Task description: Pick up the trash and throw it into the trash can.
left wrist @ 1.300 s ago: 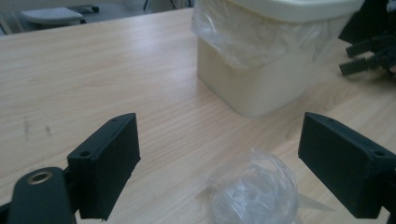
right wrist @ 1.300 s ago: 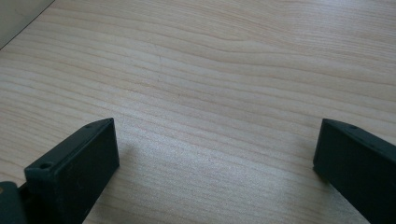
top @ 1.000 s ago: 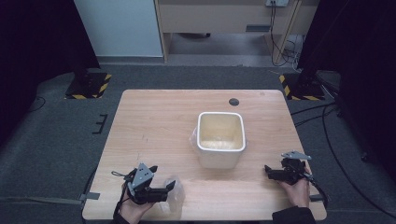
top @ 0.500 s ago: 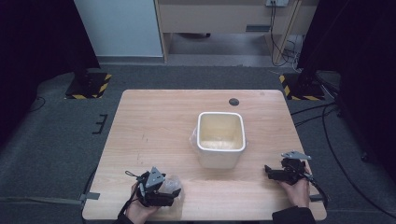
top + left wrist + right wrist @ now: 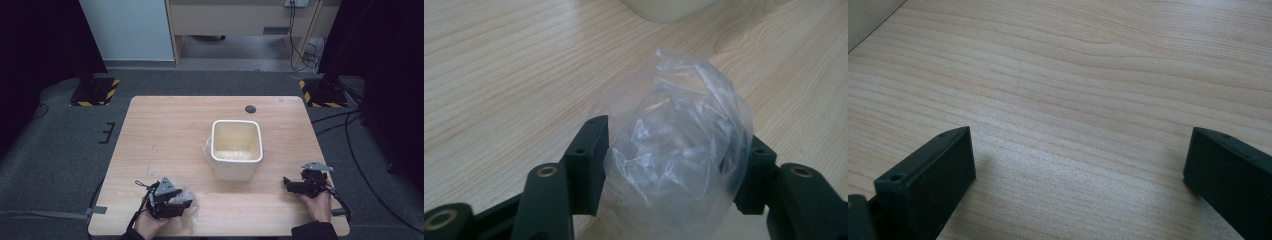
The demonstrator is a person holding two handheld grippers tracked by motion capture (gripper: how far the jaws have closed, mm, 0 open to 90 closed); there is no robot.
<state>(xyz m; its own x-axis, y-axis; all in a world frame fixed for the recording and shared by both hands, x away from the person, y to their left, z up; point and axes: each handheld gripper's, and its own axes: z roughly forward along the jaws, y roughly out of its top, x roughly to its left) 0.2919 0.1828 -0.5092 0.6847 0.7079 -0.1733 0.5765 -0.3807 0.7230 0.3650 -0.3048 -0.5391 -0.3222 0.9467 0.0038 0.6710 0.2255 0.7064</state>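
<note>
While the right gripper [image 5: 1078, 165] rests wide apart on the tabletop [image 5: 165, 130], the left gripper [image 5: 669, 160] has just closed onto the crumpled clear plastic bag [image 5: 679, 150].

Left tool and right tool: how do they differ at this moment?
The left tool has just been closing, its jaws pressing a crumpled clear plastic bag between them; the right tool stands wide open with nothing but table between its jaws. Both sit low at the table's near edge, either side of the white bin.
</note>
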